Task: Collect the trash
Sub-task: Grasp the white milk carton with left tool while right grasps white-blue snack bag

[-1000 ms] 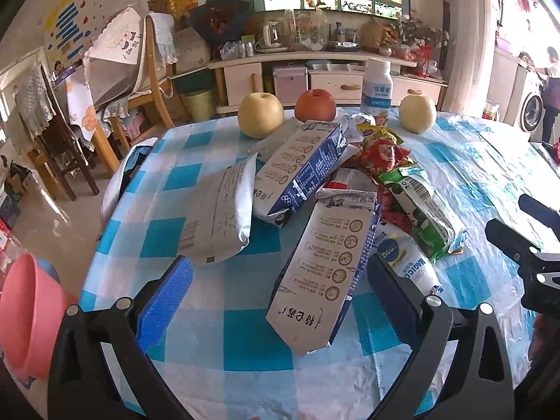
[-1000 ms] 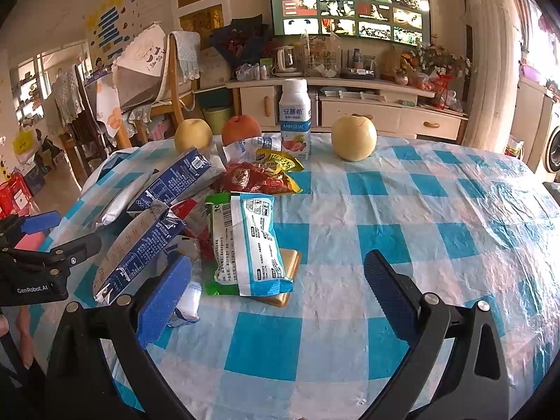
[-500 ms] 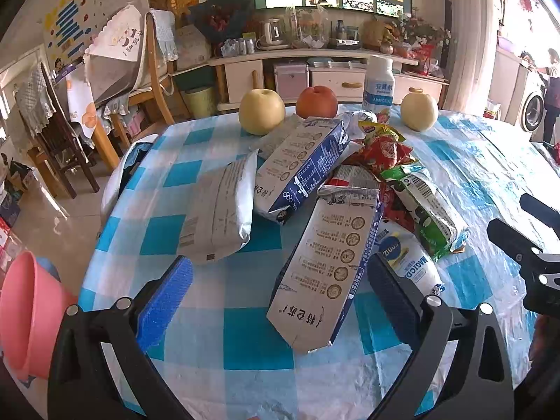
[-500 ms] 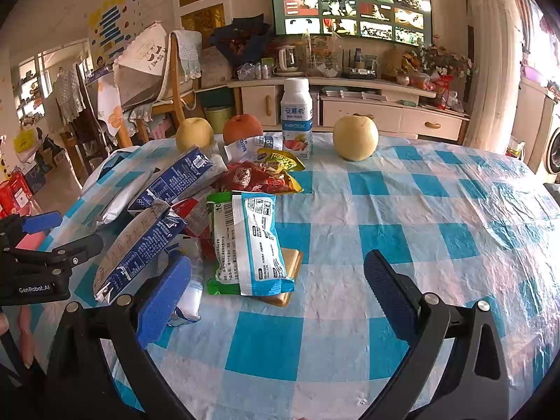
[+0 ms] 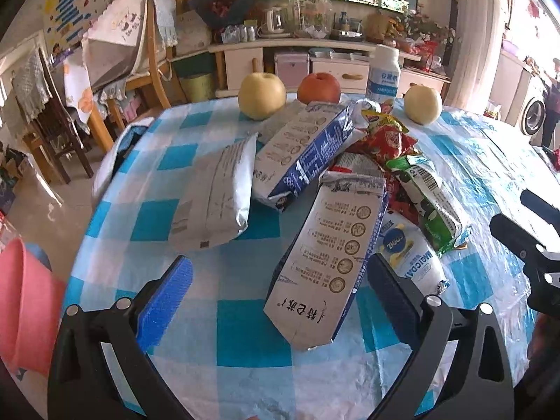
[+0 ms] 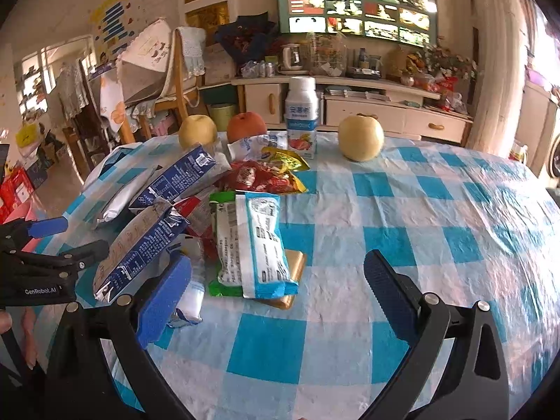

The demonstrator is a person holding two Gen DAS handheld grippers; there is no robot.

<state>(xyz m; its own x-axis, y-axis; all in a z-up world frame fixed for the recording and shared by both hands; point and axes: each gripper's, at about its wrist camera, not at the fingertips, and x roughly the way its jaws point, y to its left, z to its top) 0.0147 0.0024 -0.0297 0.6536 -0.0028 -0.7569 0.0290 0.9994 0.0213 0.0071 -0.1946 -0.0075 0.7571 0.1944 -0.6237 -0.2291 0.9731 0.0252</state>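
Note:
Trash lies piled on the blue-checked table: a flattened milk carton nearest me, a second blue carton, a silver pouch, a green-and-white wrapper, a red snack bag and a white-blue wrapper. My left gripper is open, its jaws either side of the near carton's front end, not touching. My right gripper is open and empty, just in front of the green-and-white wrapper. The near carton lies left of it.
Two yellow pears, a red apple and a white yogurt bottle stand at the table's far edge. A pink bin sits off the table's left side. Chairs and a TV cabinet stand beyond.
Both grippers have edged slightly forward toward the pile. Nothing on the table has moved.

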